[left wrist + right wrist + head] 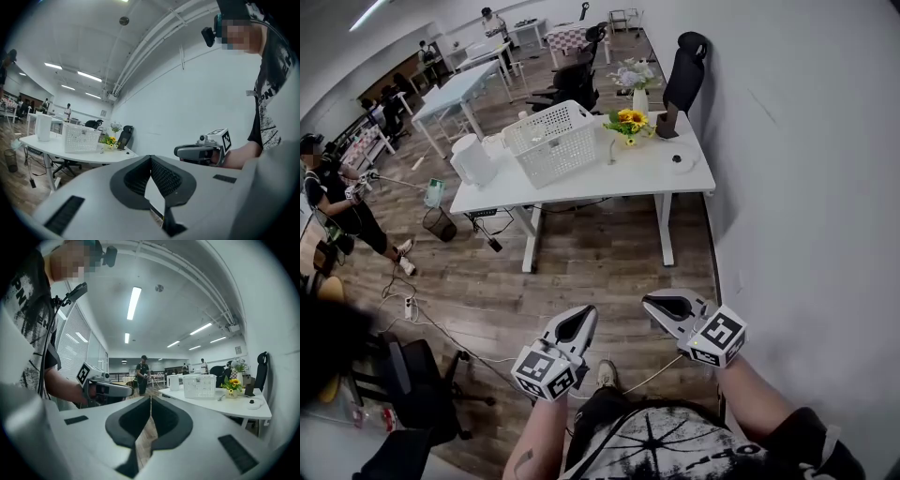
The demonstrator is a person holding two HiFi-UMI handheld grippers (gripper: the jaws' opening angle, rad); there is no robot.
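Two empty, tight-together sets of jaws: left gripper (pixel 587 311), right gripper (pixel 650 301); distant white basket (pixel 553 142) (contents unseen).

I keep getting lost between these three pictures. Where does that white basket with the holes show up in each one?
Head view: the white basket is at top centre, on the white table.
Left gripper view: middle left, far off.
Right gripper view: right of centre.
Shared landmark: the sunflowers stand just right of the basket in every view.
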